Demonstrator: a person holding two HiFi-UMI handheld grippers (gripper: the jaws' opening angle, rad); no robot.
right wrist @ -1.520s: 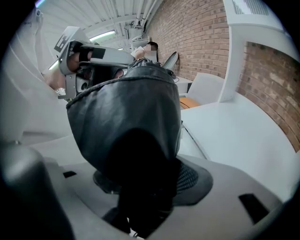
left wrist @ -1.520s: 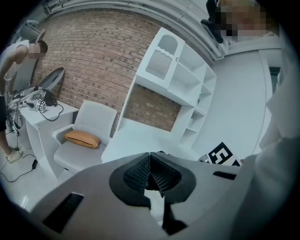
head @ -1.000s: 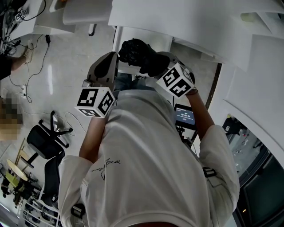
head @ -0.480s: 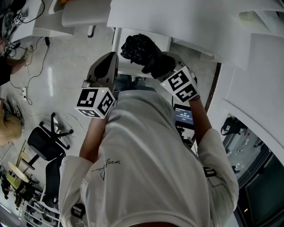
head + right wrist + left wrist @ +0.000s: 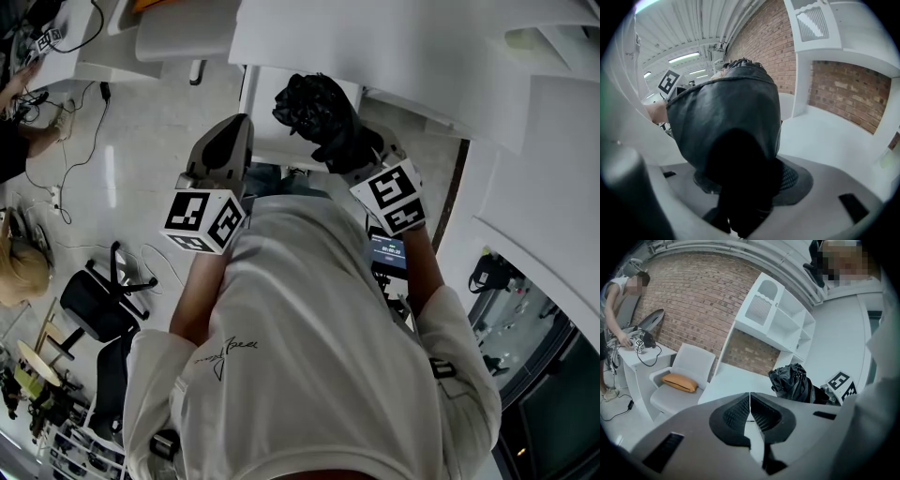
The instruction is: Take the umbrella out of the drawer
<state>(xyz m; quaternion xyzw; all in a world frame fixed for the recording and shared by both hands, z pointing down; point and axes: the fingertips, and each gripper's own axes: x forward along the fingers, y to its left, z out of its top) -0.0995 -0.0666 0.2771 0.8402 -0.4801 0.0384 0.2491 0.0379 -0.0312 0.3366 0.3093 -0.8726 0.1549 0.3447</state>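
The right gripper (image 5: 351,150) is pinching the folded black umbrella (image 5: 317,105) low on its bundle. Its jaws are pressing in on the fabric from both sides, and the loose cloth is bulging above the grip. The umbrella is hanging in the air in front of the person's chest, over the near edge of the white desk (image 5: 270,141). No drawer is showing in any view, so the umbrella seems to be already out of it. The left gripper (image 5: 750,401) is hovering just left of the umbrella, its jaws pressed together on nothing.

Slack fabric is likely to slide, so the squeeze should be biting through to the shaft, not only the folds. It is probably best to be holding the bundle upright and carrying it slowly. The left gripper could be opening to steady the top.

The desk is lying smooth and bare. To its far left a white chair (image 5: 682,376) is carrying an orange cushion (image 5: 678,382). A brick wall (image 5: 693,301) is running behind, with white shelves (image 5: 780,317) rising above the desk. Farther left, a person (image 5: 614,310) is leaning over a side table, and cables are trailing on the pale floor (image 5: 141,141).
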